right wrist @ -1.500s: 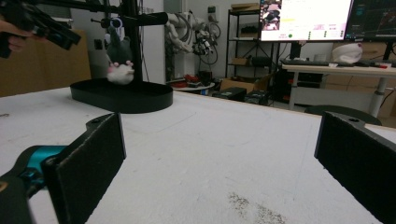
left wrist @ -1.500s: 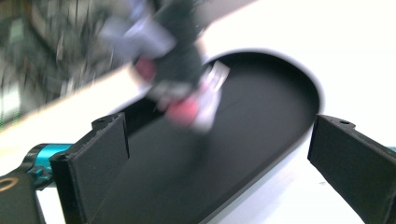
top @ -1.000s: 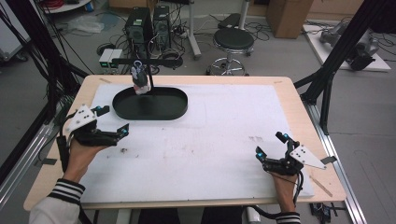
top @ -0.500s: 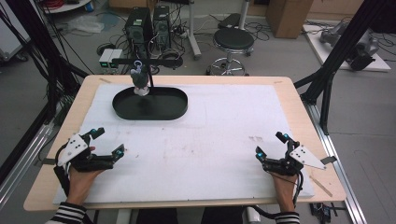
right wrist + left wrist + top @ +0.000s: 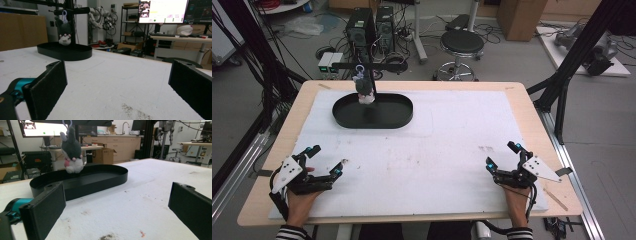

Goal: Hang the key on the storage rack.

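Plush toy [image 5: 364, 89] hangs vertical, head up, above tray [image 5: 397, 118].

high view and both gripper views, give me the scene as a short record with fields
plush toy: grey and white plush toy, hanging by a loop from a black bar above the tray
tray: black oval tray, on the far left part of the white mat
left gripper: left gripper, near left edge of the mat, jaws wide apart, holding nothing
right gripper: right gripper, near right edge of the mat, jaws wide apart, holding nothing
contact: neither gripper touches the toy or the tray
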